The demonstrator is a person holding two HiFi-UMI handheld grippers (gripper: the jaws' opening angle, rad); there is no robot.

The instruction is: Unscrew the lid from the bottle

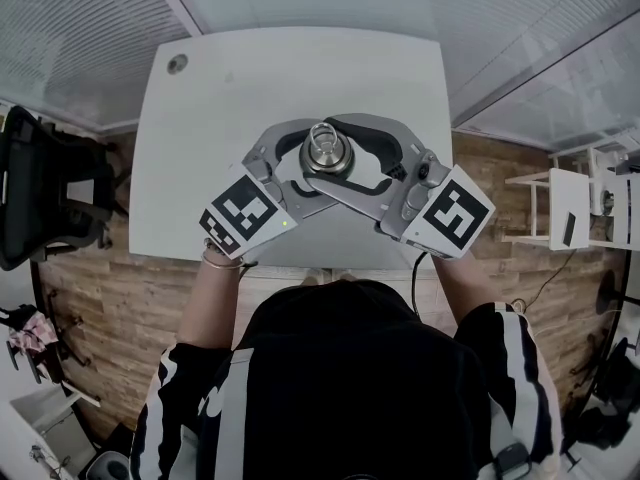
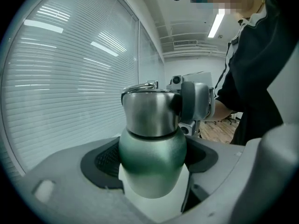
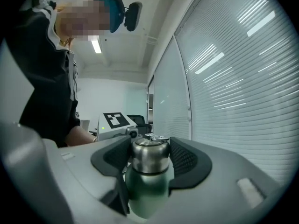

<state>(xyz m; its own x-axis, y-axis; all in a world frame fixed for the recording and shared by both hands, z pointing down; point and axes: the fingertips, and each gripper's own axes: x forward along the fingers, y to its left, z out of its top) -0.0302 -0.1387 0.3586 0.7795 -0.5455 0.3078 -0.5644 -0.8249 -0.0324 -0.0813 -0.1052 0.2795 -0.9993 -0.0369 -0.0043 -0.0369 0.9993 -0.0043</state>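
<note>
Bottle — closed — body in left tongs, lid in right tongs.

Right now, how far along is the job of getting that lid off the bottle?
Done: both grips are set. The left gripper clamps the green bottle in its jaws; the right gripper clamps the steel lid. In hand: apparently the twist. Left: the lid sits fully on the bottle, so unscrewing and lifting it off remain.

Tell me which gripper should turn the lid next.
Right. The right gripper has its jaws closed on the steel lid, at cap height, so it can likely twist straight away. The left gripper grips the green bottle lower down, bracing it.
</note>
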